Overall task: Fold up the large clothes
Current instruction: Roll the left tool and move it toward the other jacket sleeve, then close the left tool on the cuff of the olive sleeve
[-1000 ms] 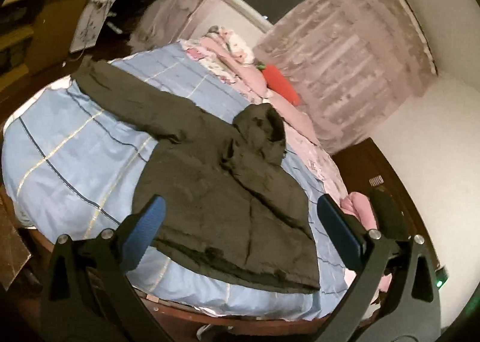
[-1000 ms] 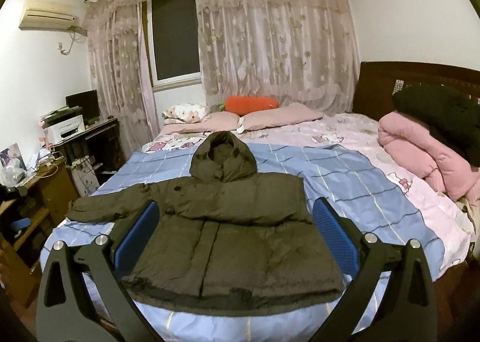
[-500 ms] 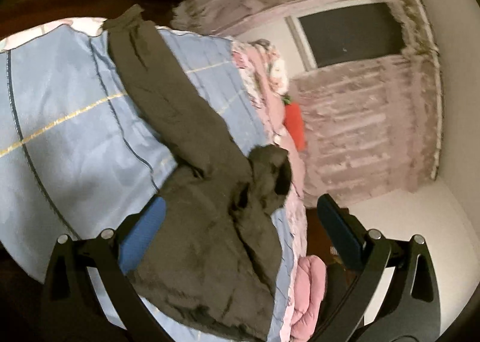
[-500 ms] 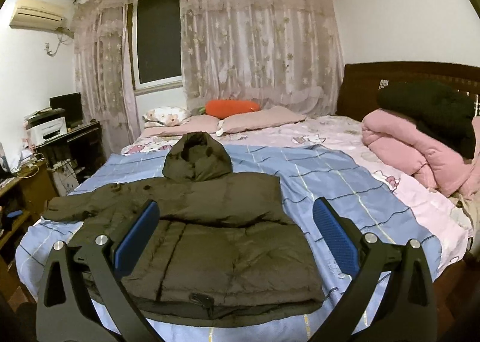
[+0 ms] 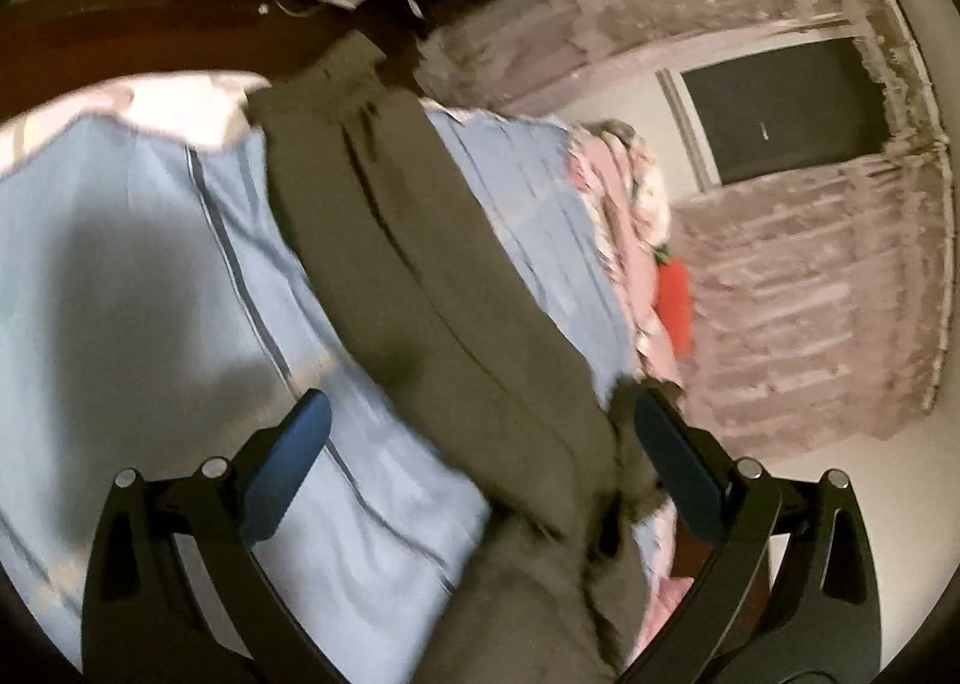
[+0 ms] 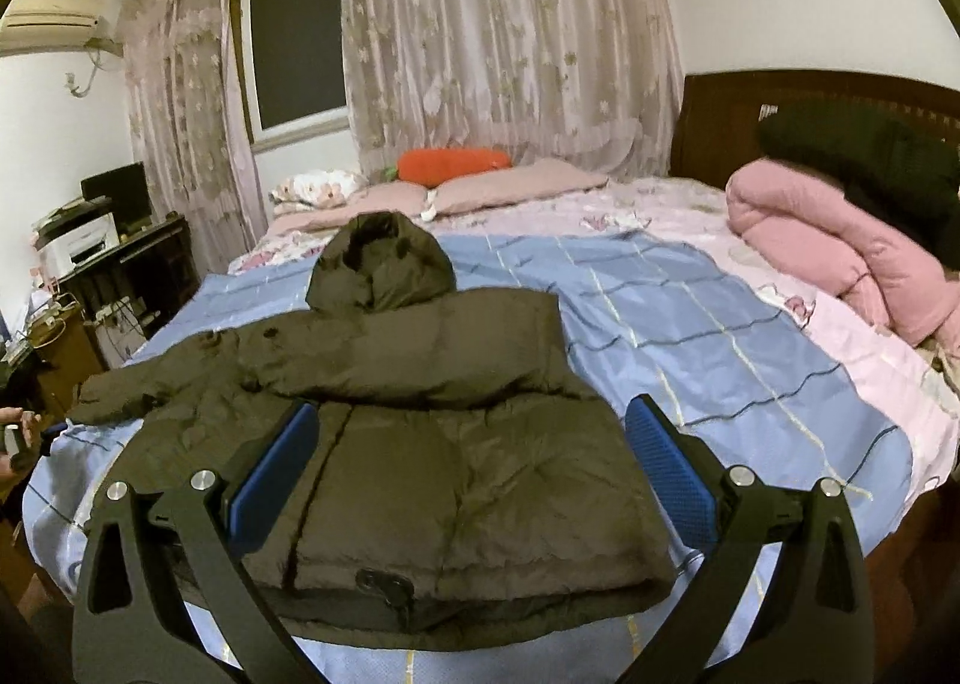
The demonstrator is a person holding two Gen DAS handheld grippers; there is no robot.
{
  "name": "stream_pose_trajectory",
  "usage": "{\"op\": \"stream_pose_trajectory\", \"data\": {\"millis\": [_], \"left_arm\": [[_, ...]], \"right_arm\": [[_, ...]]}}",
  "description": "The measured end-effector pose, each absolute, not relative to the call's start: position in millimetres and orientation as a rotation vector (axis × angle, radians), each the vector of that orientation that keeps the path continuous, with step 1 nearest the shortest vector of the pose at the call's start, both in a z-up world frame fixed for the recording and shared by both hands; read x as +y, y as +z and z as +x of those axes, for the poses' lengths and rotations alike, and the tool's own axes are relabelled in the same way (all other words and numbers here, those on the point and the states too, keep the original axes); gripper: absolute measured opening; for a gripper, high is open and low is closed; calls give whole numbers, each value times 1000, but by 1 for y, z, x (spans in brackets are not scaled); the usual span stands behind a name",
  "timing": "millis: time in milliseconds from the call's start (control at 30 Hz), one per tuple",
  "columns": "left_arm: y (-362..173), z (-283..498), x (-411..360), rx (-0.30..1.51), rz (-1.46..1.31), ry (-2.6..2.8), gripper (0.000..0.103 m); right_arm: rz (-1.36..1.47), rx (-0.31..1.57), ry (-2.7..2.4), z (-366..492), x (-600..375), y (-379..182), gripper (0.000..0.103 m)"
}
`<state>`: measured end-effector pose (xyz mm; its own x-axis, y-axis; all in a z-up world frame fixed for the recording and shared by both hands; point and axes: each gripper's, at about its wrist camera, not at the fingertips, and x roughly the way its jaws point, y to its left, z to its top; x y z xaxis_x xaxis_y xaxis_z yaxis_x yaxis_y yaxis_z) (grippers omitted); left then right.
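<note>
A dark olive hooded jacket (image 6: 456,444) lies face up on the blue checked bedspread (image 6: 720,348), hood (image 6: 378,264) toward the pillows. One sleeve is folded across the chest. The other sleeve (image 6: 120,390) stretches out to the left. In the left wrist view that outstretched sleeve (image 5: 408,240) runs diagonally from the bed's corner down between the fingers. My left gripper (image 5: 486,444) hovers open just above it, the view blurred. My right gripper (image 6: 474,462) is open above the jacket's lower front, holding nothing.
A rolled pink quilt (image 6: 840,252) with a dark garment (image 6: 870,156) on it lies by the wooden headboard (image 6: 720,126). An orange pillow (image 6: 450,165) sits at the far side. A desk with a printer (image 6: 84,240) stands left of the bed. A hand (image 6: 12,432) shows at the left edge.
The left gripper has swung down and left, close over the outstretched sleeve near the bed's corner. The right gripper has come nearer to the jacket's hem. Both stay open.
</note>
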<state>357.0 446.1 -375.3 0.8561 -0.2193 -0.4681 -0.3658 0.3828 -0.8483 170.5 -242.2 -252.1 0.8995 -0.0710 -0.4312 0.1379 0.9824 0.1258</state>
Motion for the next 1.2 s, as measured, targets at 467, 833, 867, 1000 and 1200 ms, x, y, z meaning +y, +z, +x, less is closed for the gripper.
{"op": "stream_pose_trajectory", "data": {"millis": [467, 833, 867, 1000, 1200], "left_arm": [[-415, 414, 492, 566, -1258, 112, 101], [-424, 433, 499, 553, -1250, 107, 101], [-424, 436, 500, 550, -1247, 108, 101], [-425, 448, 500, 557, -1227, 120, 101], [-422, 460, 500, 549, -1168, 197, 78]], "right_arm": [[123, 506, -70, 198, -219, -272, 102], [115, 538, -57, 207, -212, -280, 102], [111, 543, -56, 208, -211, -281, 102], [114, 547, -54, 210, -211, -283, 102], [112, 560, -54, 213, -209, -286, 102]]}}
